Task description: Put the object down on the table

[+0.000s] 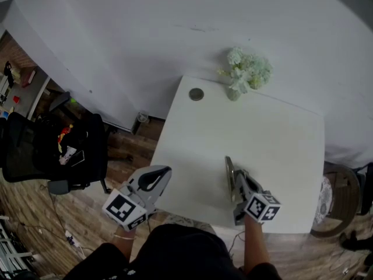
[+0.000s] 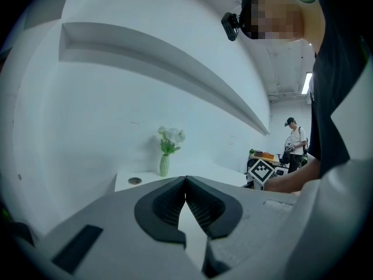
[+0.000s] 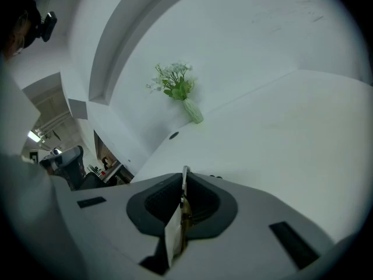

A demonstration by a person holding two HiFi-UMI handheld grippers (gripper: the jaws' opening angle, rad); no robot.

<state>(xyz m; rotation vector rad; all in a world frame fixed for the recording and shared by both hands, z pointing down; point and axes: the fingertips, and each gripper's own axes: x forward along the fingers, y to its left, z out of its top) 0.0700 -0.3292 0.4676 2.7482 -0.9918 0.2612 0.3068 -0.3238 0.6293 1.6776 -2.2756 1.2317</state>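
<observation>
My right fingers (image 3: 152, 206) pinch a thin flat object (image 3: 182, 214) edge-on over the tabletop (image 1: 274, 139). If I let go while it's tilted, it likely topples ahead of them. My left fingers (image 2: 166, 206) are closed and empty.

text, brands, numbers: none legible | signs: coded squares on left marker cube (image 1: 125, 209), right marker cube (image 1: 262, 207)

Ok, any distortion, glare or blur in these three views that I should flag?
Head view: soft even light on the table, only mild lens bending. Left gripper view: strong fisheye, dark corners, ceiling lamp blown out. Right gripper view: fisheye too; the thin flat object in the right gripper looks soft, the flowers sharp.
</observation>
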